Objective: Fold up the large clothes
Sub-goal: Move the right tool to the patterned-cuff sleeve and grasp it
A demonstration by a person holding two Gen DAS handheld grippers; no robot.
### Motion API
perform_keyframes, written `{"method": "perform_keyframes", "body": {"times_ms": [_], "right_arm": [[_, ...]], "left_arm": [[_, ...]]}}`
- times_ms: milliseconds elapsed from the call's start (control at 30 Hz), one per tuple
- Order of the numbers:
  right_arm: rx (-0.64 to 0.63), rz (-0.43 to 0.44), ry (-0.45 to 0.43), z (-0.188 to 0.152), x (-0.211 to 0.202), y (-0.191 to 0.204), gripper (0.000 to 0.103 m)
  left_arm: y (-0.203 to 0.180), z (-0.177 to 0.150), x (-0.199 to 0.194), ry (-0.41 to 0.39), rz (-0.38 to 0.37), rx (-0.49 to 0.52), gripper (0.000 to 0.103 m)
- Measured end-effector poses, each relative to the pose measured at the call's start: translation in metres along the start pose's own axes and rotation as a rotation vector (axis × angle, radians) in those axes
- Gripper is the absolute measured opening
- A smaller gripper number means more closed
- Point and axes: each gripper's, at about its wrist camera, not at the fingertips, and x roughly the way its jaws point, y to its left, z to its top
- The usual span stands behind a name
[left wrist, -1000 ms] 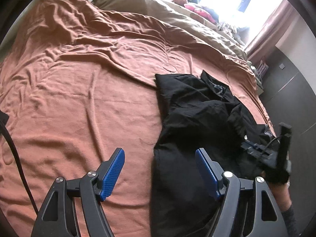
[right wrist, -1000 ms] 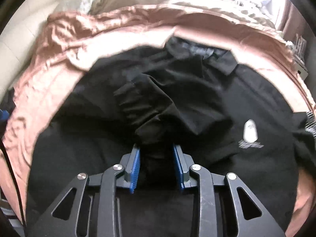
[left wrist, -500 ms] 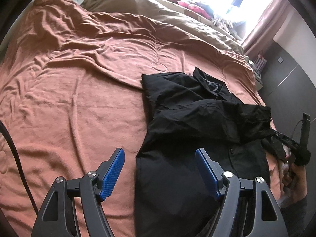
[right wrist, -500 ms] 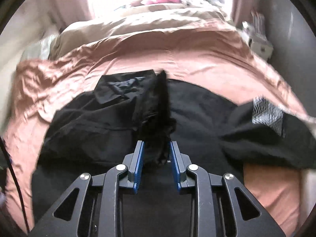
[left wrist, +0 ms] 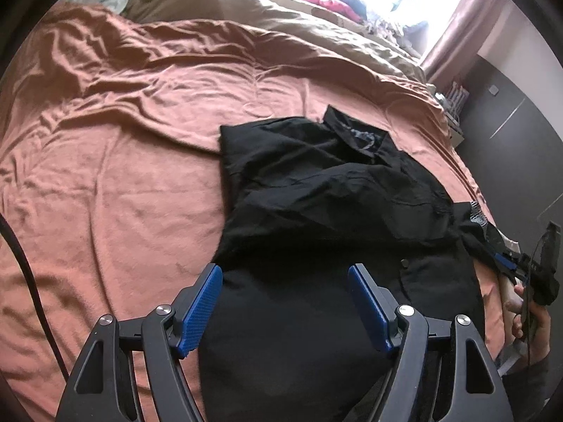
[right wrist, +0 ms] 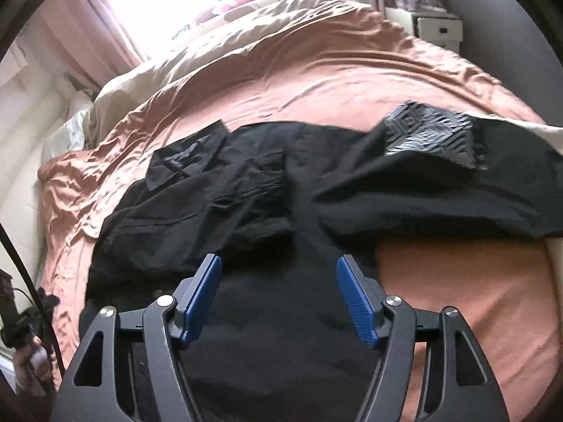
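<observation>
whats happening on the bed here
A person with a gripper in each hand is folding a black shirt spread on the orange bedspread. Right now neither holds it: the left gripper and right gripper both hang open above the cloth. One sleeve, its patterned lining showing, lies stretched out to the shirt's side, not yet folded in.

Both wrist fisheyes look down close over the rumpled terracotta bedspread (left wrist: 140, 176) toward the bright window (left from the left side, right from the right), sharing the crumpled black shirt (left wrist: 316, 211) (right wrist: 246, 211)
</observation>
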Motion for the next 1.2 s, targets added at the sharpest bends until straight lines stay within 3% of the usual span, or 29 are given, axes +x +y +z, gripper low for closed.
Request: {"method": "perform_keyframes", "body": {"times_ms": [133,200,233,733,1033,1200], "right_arm": [[-0.028,-0.048,-0.038,-0.011,-0.029,-0.014,0.068],[-0.026,-0.074,-0.061,-0.017,-0.042,-0.022,0.084],[-0.013,-0.094,-0.081,-0.020,-0.050,-0.028,0.085],[0.178,-0.147,-0.172,-0.060,-0.135,-0.141,0.085],[0.321,-0.140,-0.191,-0.076,-0.150,-0.207,0.085],[0.388,-0.117,-0.198,-0.080,-0.146,-0.238,0.084]], "left_arm": [[-0.025,0.002,-0.005,-0.018,-0.005,0.036,0.075],[-0.037,0.004,-0.007,-0.025,-0.003,0.059,0.075],[-0.047,0.004,-0.008,-0.028,-0.005,0.076,0.075],[-0.197,0.000,0.005,-0.041,-0.126,0.257,0.075],[-0.280,0.002,0.038,-0.038,-0.168,0.319,0.075],[-0.314,0.003,0.067,-0.006,-0.179,0.342,0.064]]}}
